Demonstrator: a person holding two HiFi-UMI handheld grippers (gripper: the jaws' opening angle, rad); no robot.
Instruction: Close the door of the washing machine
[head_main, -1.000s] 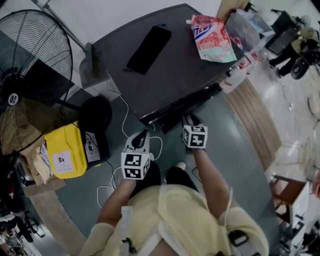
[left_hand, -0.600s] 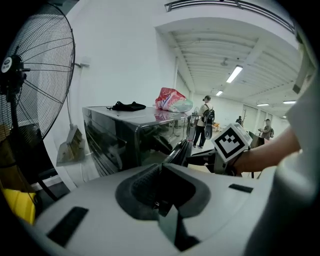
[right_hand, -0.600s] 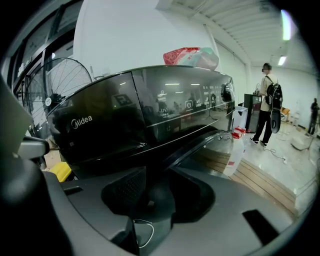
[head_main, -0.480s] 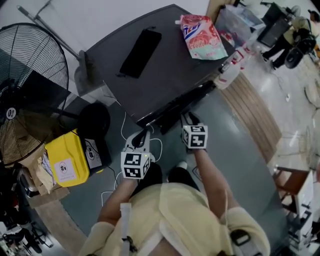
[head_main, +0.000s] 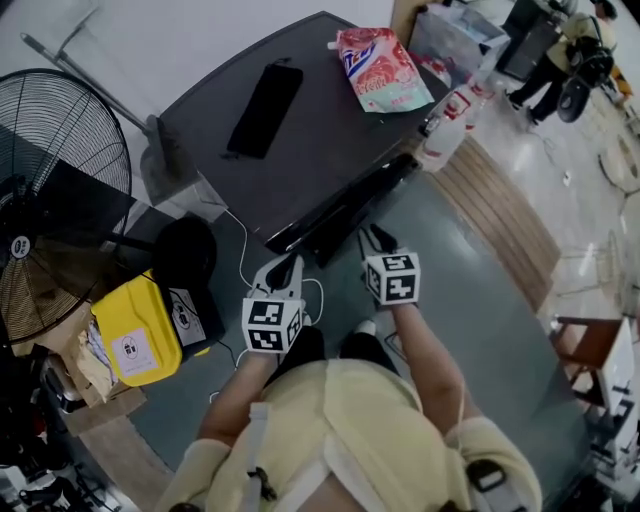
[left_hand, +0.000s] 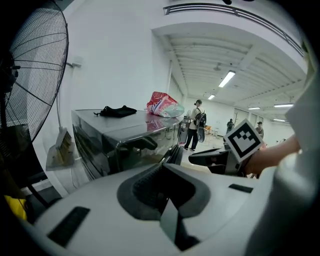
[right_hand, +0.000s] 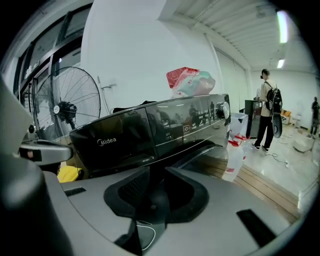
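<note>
Since one second ago the whole head view has slid: the machine (head_main: 300, 130) now lies higher and more to the left, and the fan (head_main: 50, 200) is partly cut off by the left edge. Both grippers have kept almost the same place before the machine's front.

At far left stands the fan, and below it a yellow box (head_main: 135, 325) on the floor. Next comes the left gripper (head_main: 284, 266). Its jaws are pressed together with nothing between them, and it points at the front of the machine without touching it.

The machine has a dark, glossy body, with a black cloth (head_main: 265, 95) and a pink bag (head_main: 380, 68) on its top. The door (right_hand: 215, 150) is low on the front, under the control panel, and it stands swung outward, not latched.

The right gripper (head_main: 376, 236) is near the door, also with jaws together and empty. I cannot tell if it touches the door.

I judge the door to be stiff and rather heavy, a round glass window in a hard rim, swinging on a hinge. The surface looks smooth, so closed jaws may slip on the glass. No pinch is needed; better is a flat push on the rim at the free edge, far from the hinge, firm enough for the latch. Which side the hinge is on, I cannot tell surely.
</note>
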